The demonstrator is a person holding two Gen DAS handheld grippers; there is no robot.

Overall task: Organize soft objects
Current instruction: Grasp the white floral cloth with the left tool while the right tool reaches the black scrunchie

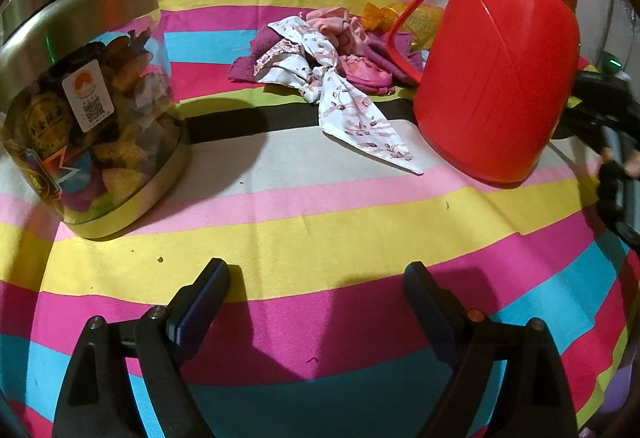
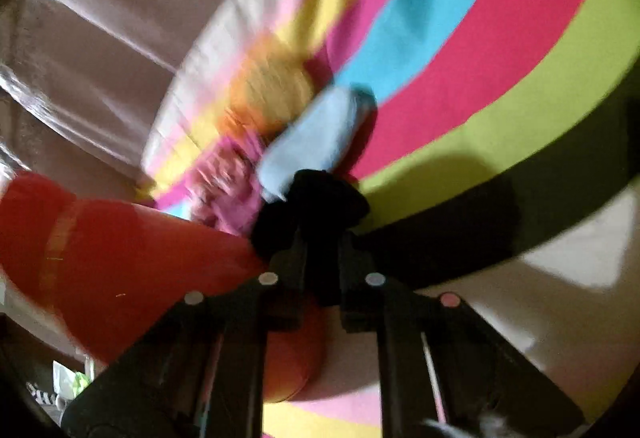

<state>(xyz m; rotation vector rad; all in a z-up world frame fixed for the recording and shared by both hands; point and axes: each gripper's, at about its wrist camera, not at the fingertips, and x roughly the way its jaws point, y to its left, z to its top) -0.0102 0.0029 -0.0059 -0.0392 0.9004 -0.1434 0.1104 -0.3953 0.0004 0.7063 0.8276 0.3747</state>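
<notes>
One red plastic thermos flask, one clear plastic jar with gold lid, one heap of pink and floral cloths, one pale blue soft item.

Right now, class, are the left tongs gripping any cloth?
No: the left tongs stand open over bare striped tablecloth, well short of the cloth pile.

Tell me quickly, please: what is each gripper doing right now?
Left gripper: open, holding nothing.
Right gripper: shut on a dark cloth with a light blue part.
</notes>
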